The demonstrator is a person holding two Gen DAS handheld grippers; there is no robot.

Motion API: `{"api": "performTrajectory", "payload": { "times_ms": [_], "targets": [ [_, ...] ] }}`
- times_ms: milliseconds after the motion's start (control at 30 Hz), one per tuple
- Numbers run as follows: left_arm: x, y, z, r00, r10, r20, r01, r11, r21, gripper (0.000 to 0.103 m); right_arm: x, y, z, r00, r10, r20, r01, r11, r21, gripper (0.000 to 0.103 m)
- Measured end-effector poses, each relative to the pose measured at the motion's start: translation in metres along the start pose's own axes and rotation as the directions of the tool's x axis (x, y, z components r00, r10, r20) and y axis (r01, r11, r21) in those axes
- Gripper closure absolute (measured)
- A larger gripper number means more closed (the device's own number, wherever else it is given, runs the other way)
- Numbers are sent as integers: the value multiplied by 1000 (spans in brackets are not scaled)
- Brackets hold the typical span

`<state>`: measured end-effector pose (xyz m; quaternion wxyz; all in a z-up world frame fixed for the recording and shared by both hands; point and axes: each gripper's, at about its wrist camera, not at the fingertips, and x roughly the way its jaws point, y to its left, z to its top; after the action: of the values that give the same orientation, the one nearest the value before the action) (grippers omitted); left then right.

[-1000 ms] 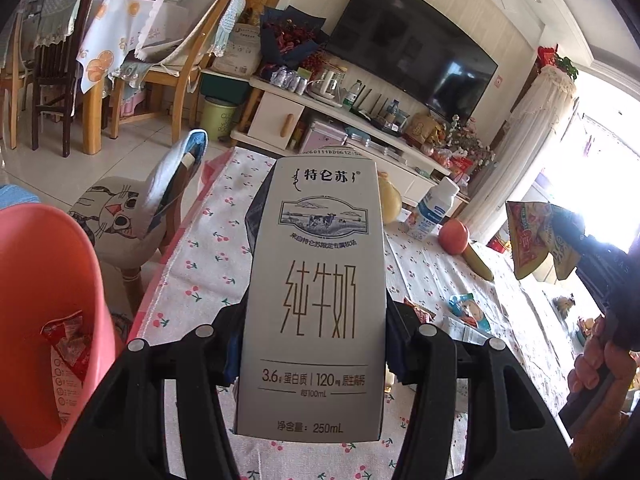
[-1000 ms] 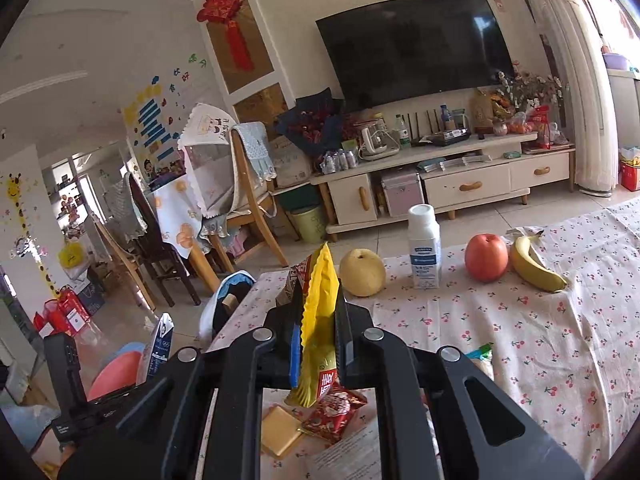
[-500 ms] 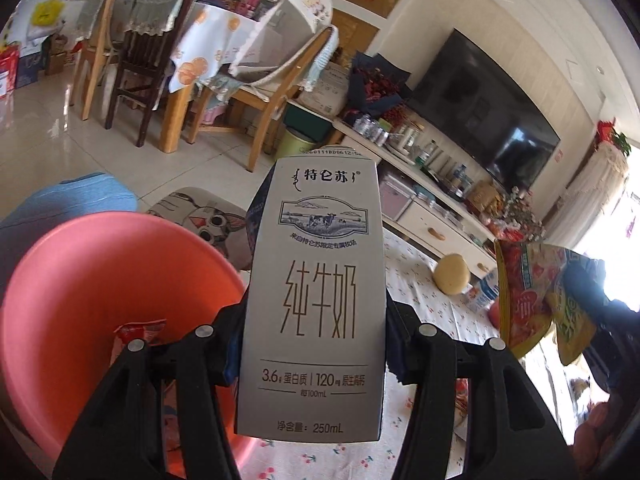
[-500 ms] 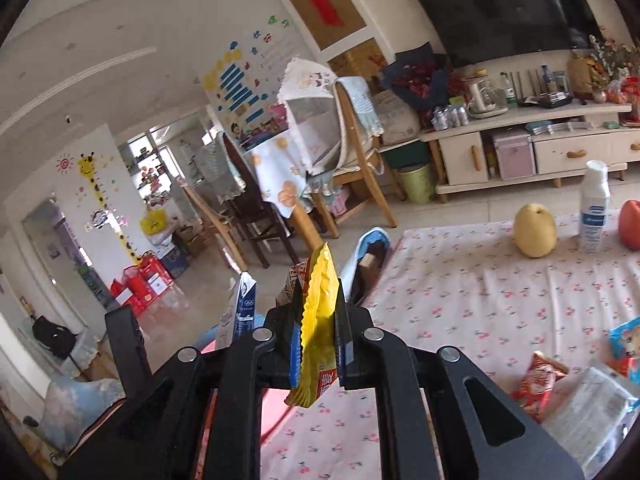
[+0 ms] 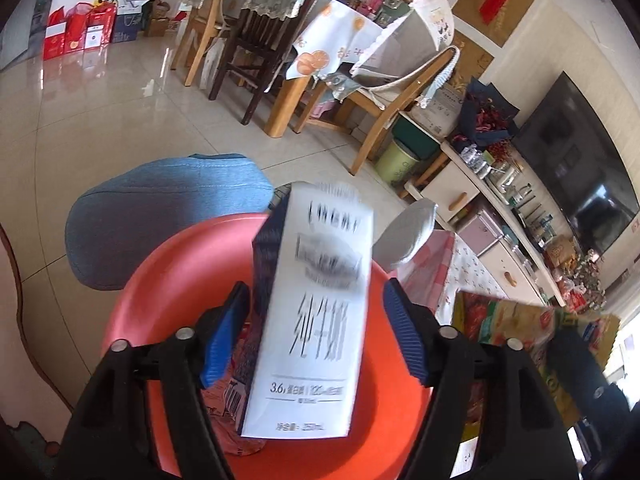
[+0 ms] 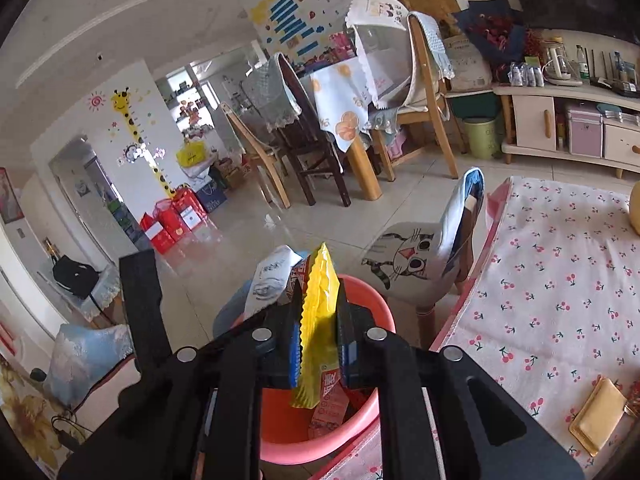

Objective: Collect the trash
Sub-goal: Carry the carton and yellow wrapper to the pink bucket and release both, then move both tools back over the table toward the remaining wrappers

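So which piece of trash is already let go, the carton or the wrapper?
The milk carton: the left gripper's pads stand clear of it, over the red bin. The yellow wrapper is clamped.

Bin [image 5: 168,280]: you have it on the floor, just beside the table [image 6: 560,280].
Milk carton [image 5: 316,312]: above your bin, between your left gripper's [image 5: 316,332] fingers.
Snack wrapper [image 6: 318,320]: in your right gripper [image 6: 318,344], over the bin.
Stool [image 6: 412,264]: behind the bin.

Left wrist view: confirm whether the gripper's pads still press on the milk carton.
No: the left gripper stands open, pads clear of the blurred milk carton over the red bin.
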<state>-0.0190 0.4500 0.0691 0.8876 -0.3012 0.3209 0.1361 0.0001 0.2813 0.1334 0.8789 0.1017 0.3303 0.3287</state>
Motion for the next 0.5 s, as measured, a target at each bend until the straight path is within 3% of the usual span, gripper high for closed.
{"api": "performTrajectory", "payload": {
  "times_ms": [100, 167, 233, 367, 500],
  "targets": [
    [-5, 6, 1, 999, 11, 33, -10, 1000, -14, 21, 4, -11, -9, 1000, 15, -26, -14, 999, 52, 73],
    [-9, 2, 0, 998, 14, 53, -15, 1000, 5, 18, -2, -16, -13, 1000, -10, -11, 11, 998, 61, 49],
    [-11, -4, -1, 997, 4, 74, -6, 1000, 27, 17, -11, -19, -16, 999, -34, 8, 33, 998, 54, 40],
    [-16, -24, -6, 992, -26, 127, 13, 995, 103, 16, -29, -24, -21, 993, -109, 33, 109, 994, 15, 26],
    [-22, -45, -13, 975, -85, 207, 48, 982, 180, 12, -45, -28, -28, 984, -168, 54, 169, 985, -15, 20]
  ]
}}
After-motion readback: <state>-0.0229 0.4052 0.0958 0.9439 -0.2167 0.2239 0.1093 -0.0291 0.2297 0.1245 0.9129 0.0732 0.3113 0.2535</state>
